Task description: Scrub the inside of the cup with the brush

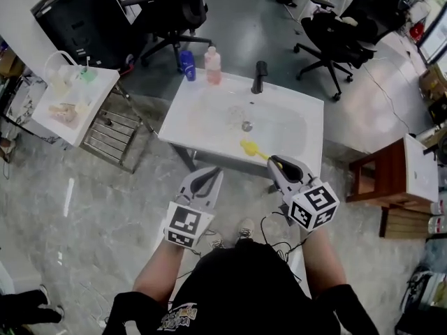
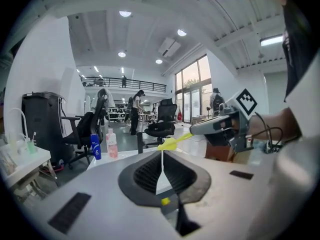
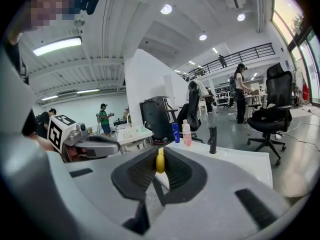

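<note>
While the white sink (image 1: 297, 117) stands ahead, the left gripper (image 1: 211, 174) is closed on nothing. The right gripper (image 1: 277, 163) clamps the yellow brush (image 1: 250, 147) over the near rim — likely light, stiff plastic, best held well back on its handle. I can't make out a cup.

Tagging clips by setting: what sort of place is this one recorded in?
Likely an open-plan office or lab hall, not a home: rolling office chairs, a free-standing white sink on a polished floor, and a mezzanine railing.
</note>
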